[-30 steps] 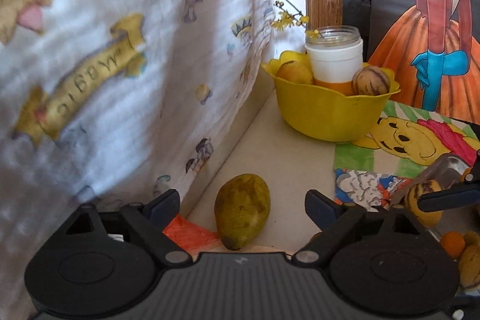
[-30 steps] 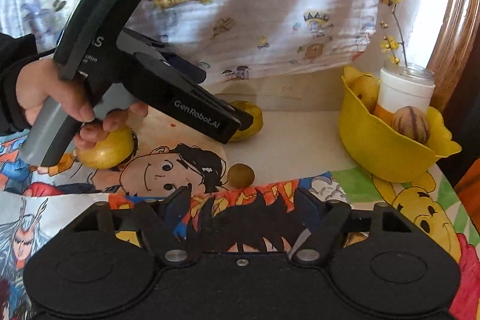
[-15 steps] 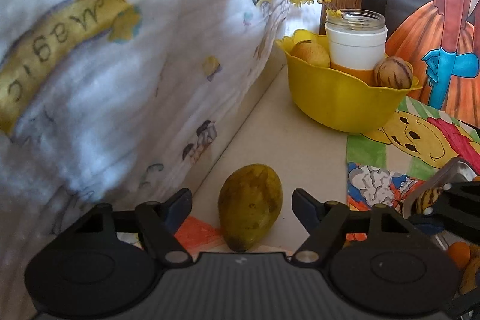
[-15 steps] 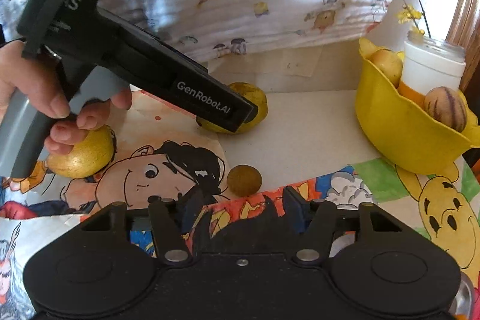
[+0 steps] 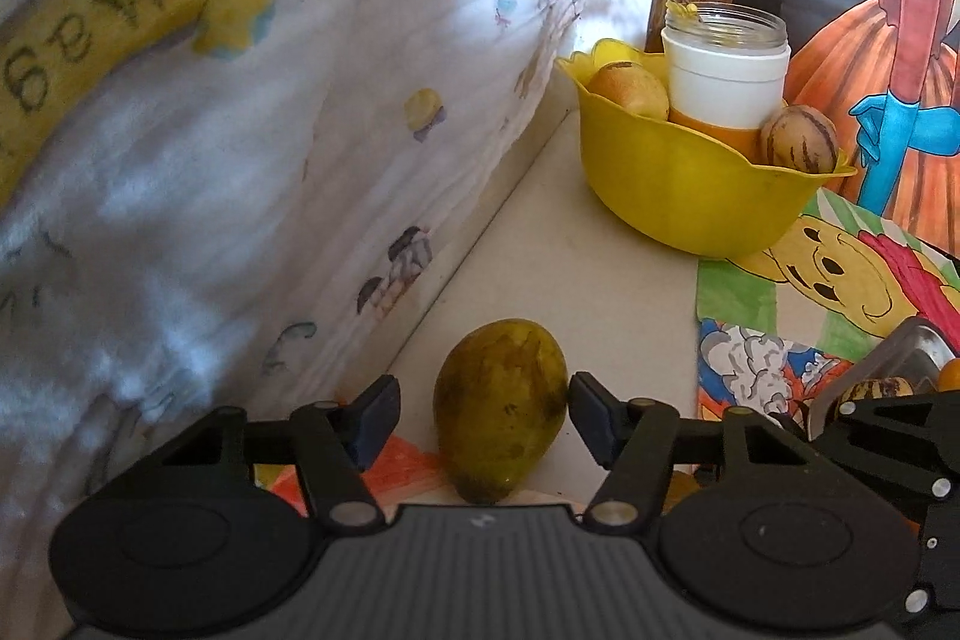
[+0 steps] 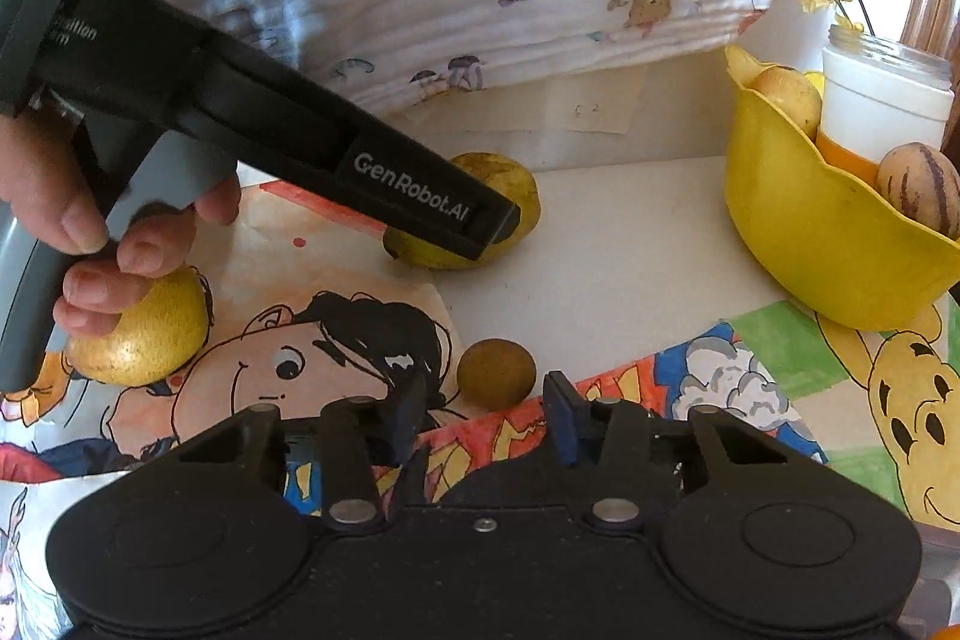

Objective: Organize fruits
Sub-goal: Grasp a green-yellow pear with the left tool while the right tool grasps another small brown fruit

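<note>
Setting: pale tabletop [image 5: 570,280] partly covered with coloured cartoon drawings, a white printed muslin cloth [image 5: 270,130] hanging along its back edge.
Destination: yellow scalloped plastic bowl [image 5: 690,184] at the far corner, which I take to be where the fruit goes.
Already in the bowl: a yellow-orange fruit [image 5: 630,88], a striped tan fruit [image 5: 801,139], and a white cup with a clear jar [image 5: 726,70] standing between them.
Left gripper [image 5: 483,415]: fingers spread, not gripping; the right pad looks to be touching or nearly touching, the left pad stands off with a gap.
Target fruit: greenish-yellow mottled mango [image 5: 501,406] lying on the table between those pads, near the cloth, well apart from the bowl.
Right gripper [image 6: 483,406]: fingers apart, holding nothing; it hangs low over the drawings.
Near the right gripper: small round brown fruit [image 6: 495,373] on the table just ahead of the gap between its fingers.
Other loose fruit: round yellow speckled fruit [image 6: 141,334] on a drawing, under the person's left hand [image 6: 102,232].
Tray: metal tray [image 5: 912,358] at the right edge of the left view with more small fruit; contents too cropped to tell.
Progress: early to middle, by my reading; two fruits sit in the bowl and at least three lie outside it.
Remaining: close on the mango, carry it to the bowl, then the rest.
</note>
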A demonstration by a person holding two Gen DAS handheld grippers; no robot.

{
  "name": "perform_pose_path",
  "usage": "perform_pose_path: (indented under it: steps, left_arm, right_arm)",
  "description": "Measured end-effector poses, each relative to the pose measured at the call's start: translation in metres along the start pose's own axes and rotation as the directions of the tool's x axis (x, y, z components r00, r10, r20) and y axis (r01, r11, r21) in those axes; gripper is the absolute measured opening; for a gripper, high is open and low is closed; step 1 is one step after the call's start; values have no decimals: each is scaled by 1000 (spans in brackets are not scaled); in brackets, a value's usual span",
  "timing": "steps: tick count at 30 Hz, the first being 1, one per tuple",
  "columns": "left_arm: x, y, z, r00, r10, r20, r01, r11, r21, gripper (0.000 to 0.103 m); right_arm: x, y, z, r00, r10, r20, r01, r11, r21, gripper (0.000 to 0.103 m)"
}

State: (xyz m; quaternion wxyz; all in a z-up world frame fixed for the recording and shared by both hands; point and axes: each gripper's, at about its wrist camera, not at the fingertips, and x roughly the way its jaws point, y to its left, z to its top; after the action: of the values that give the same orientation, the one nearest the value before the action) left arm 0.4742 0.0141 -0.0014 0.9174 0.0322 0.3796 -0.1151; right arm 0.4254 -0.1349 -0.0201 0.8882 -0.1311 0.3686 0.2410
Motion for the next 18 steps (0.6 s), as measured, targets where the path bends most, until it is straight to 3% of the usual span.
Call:
perform_pose_path:
  steps: [7,10,18]
  left_arm:
    - [1,0,-1,1000,-29,-1,29,1000,-12,54]
    - [0,-2,-2,1000,-27,2,27,1000,-2,54]
    - [-4,-4,-5,1000,-21,8,21,1000,-9,53]
  right_arm:
    - [1,-2,-1,1000,2,16,-3,1000,26,36]
    - [0,-5,-3,1000,0,20,-1,999,42,31]
    - [-8,-9,-5,999,8,37,-11,998,66,31]
